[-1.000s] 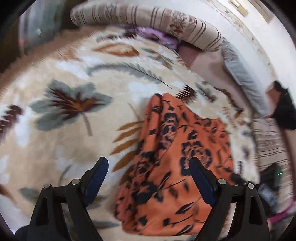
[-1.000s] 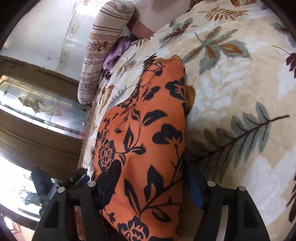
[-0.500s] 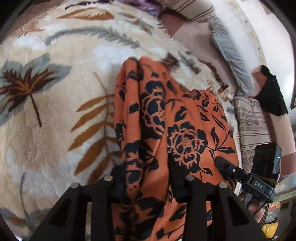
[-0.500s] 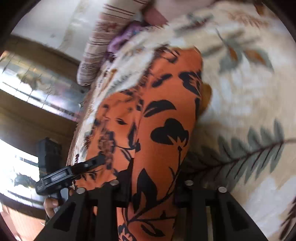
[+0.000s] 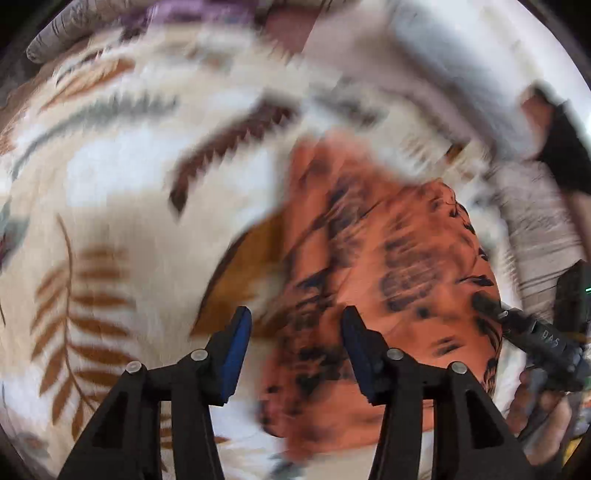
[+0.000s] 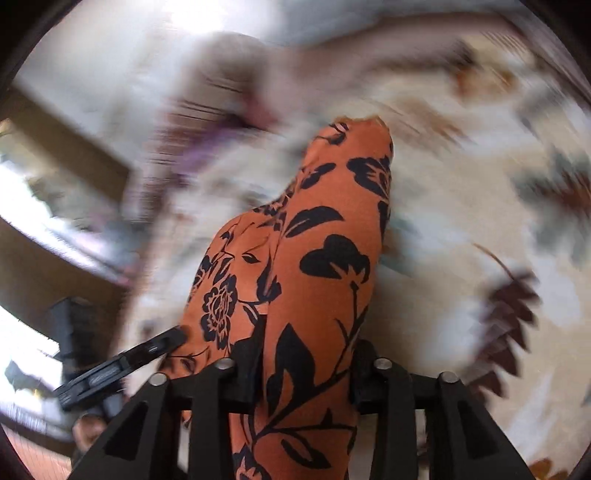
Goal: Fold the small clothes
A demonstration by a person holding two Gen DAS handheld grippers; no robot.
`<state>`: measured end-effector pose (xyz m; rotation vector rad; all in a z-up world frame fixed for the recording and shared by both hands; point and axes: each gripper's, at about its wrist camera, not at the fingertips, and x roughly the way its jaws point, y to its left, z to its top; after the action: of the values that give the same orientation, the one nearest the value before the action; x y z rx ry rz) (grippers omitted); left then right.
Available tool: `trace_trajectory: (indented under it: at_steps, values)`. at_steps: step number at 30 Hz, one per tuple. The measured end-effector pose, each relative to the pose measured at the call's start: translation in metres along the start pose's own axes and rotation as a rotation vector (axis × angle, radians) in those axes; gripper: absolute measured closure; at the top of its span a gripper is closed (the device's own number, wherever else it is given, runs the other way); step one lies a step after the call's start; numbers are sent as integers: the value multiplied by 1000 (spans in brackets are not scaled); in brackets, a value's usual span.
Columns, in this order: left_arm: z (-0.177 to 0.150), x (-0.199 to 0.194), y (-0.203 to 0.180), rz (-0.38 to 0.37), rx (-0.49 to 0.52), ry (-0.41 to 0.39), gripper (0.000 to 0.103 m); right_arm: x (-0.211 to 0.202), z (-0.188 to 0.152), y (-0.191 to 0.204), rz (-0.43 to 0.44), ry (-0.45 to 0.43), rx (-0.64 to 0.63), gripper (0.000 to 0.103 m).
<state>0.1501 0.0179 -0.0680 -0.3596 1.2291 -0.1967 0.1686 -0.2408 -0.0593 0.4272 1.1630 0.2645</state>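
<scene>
An orange garment with black flowers point(image 5: 388, 266) lies on a cream leaf-print blanket point(image 5: 122, 206). The left wrist view is blurred by motion. My left gripper point(image 5: 295, 343) is open, its blue-padded fingers apart, with the garment's edge below and between them, not gripped. My right gripper point(image 6: 306, 365) is shut on a fold of the garment point(image 6: 317, 280), which rises between its fingers. The right gripper's tip also shows in the left wrist view point(image 5: 517, 325) at the garment's far side, and the left gripper shows in the right wrist view point(image 6: 122, 365).
A striped bolster pillow point(image 5: 62, 33) and purple cloth point(image 5: 177, 14) lie at the blanket's far edge. A black item point(image 5: 565, 147) sits at the right. A wooden frame and window point(image 6: 48, 206) are at the left of the right wrist view.
My left gripper has opened and let go of the garment. Both views swung fast and are blurred. My right gripper stays shut on the fabric.
</scene>
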Motion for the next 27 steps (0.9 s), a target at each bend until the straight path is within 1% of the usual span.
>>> trace_trajectory:
  at_steps: [1,2,3,5,7,8,10,11,12,13,14,16,18,19,20,22,23,27]
  values:
    - [-4,-5,1,-1,-3,-31,43,1,-6,-7,8,-9,12,51]
    - [-7,-11,0,30,11,-56,39,-4,-12,-11,32,-38,18,49]
    - [-9,-18,-1,66,31,-79,35,-11,-16,-8,3,-73,6,46]
    - [-17,-31,-5,98,69,-114,35,-28,-21,5,-45,-161,-32,46]
    - [-22,-41,-5,122,101,-138,35,-47,-28,25,-35,-235,-64,45]
    - [-25,-48,-1,133,112,-149,35,-55,-32,35,-6,-255,-89,44]
    - [-33,-61,1,158,131,-176,35,-63,-42,54,53,-269,-137,41]
    - [-34,-64,0,167,131,-183,35,-63,-53,60,68,-268,-154,38]
    - [-38,-68,0,178,131,-193,35,-58,-60,65,66,-255,-166,32]
    - [-37,-67,1,184,132,-196,35,-47,-68,70,49,-229,-182,31]
    - [-38,-68,-1,194,138,-199,35,-34,-72,70,10,-190,-192,31]
    - [-43,-72,-4,216,152,-206,35,-8,-72,61,-74,-95,-168,31]
    - [-52,-82,-6,224,171,-218,33,-18,-74,66,-80,-127,-172,31]
    - [-55,-86,-8,232,174,-228,28,-26,-74,72,-93,-149,-185,31]
    - [-56,-89,-9,238,174,-238,26,-35,-75,78,-114,-176,-206,30]
    - [-61,-102,-13,237,163,-274,25,-52,-79,87,-150,-225,-236,26]
    - [-63,-106,-14,232,159,-283,25,-60,-83,91,-168,-250,-251,25]
    - [-75,-133,-30,210,160,-330,25,-82,-96,92,-215,-297,-271,25]
